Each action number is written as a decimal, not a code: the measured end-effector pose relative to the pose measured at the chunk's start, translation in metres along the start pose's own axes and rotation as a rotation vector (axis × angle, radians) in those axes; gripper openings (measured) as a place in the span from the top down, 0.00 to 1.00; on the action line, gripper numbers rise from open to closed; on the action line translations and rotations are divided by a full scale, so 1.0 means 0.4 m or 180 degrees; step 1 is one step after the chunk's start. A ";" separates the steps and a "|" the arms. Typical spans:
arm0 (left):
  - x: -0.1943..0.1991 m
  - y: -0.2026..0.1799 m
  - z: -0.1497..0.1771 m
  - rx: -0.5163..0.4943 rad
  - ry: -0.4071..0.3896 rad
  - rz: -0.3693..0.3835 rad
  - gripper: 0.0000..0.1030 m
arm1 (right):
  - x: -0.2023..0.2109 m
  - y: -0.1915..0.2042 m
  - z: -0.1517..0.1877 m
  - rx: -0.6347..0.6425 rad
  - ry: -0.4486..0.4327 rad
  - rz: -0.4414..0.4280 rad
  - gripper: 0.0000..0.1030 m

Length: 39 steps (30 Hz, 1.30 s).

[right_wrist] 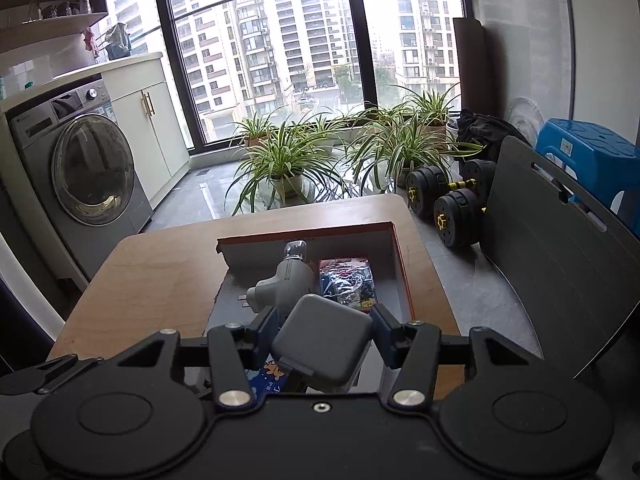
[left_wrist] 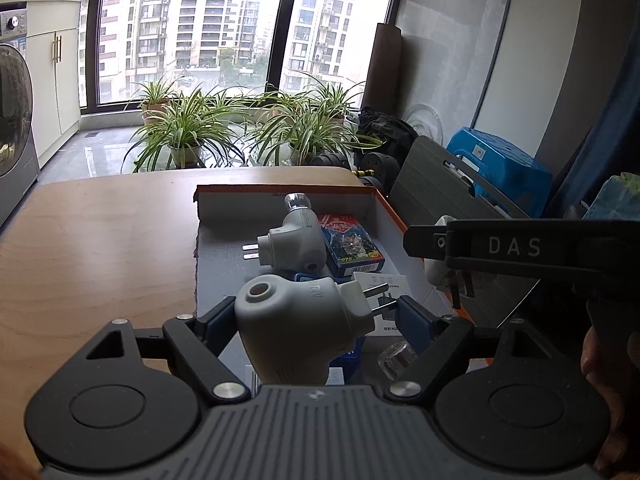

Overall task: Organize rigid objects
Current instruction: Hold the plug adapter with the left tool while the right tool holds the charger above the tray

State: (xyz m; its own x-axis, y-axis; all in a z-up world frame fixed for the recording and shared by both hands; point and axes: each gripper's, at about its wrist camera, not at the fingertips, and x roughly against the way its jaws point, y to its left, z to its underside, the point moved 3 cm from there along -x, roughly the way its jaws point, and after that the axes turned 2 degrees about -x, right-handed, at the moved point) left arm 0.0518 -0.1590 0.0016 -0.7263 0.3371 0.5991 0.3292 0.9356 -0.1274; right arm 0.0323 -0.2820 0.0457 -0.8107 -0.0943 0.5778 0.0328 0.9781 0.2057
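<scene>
Left wrist view. My left hand-held gripper [left_wrist: 312,318] is clamped on a grey plug-in device [left_wrist: 296,320]: one pad against its rounded body, the other against the tip of its two metal prongs, which point right. The device hangs above the near end of an orange-edged box [left_wrist: 384,200]. The box sits on the wooden worktop [left_wrist: 100,248], toward its right edge and far right corner. Inside the box, a second grey plug-in device [left_wrist: 294,246] lies with its prongs pointing left and a clear bulb-like cap toward the far wall. Just beside it on the right lies a blue card pack [left_wrist: 352,246], touching or nearly so. A white leaflet [left_wrist: 386,286] lies nearer me, partly hidden by the held device. A small clear plastic piece [left_wrist: 396,360] shows low right, under the right finger. The right hand-held gripper [left_wrist: 416,242] reaches in from the right edge, seen side on; from here I cannot tell its jaws.

Right wrist view. My right hand-held gripper [right_wrist: 324,334] is clamped on a grey square adapter [right_wrist: 322,344], tilted, both pads pressing its sides. It hangs over the near end of the same box [right_wrist: 400,264]. Beyond it, the lying device [right_wrist: 280,284] and the card pack [right_wrist: 348,284] sit side by side against the far half of the box.
</scene>
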 end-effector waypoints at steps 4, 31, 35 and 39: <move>-0.008 -0.001 0.002 -0.0006 0.0011 0.0008 0.17 | -0.016 -0.004 -0.002 -0.0003 0.0036 -0.0004 0.40; -0.049 0.004 0.002 -0.0003 0.0052 0.0015 0.17 | -0.118 -0.017 -0.031 0.0053 0.0222 -0.0018 0.40; -0.043 0.000 0.005 -0.0004 0.0049 0.0001 0.17 | -0.108 -0.016 -0.023 0.0044 0.0203 -0.0005 0.40; -0.032 -0.005 0.002 -0.0012 0.0027 -0.0004 0.17 | -0.086 -0.017 -0.024 0.0027 0.0153 0.0001 0.40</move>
State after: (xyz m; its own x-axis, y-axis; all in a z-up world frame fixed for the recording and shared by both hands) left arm 0.0598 -0.1652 -0.0064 -0.7215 0.3349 0.6060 0.3304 0.9357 -0.1237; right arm 0.0656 -0.2873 0.0320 -0.7816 -0.1026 0.6153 0.0280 0.9796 0.1990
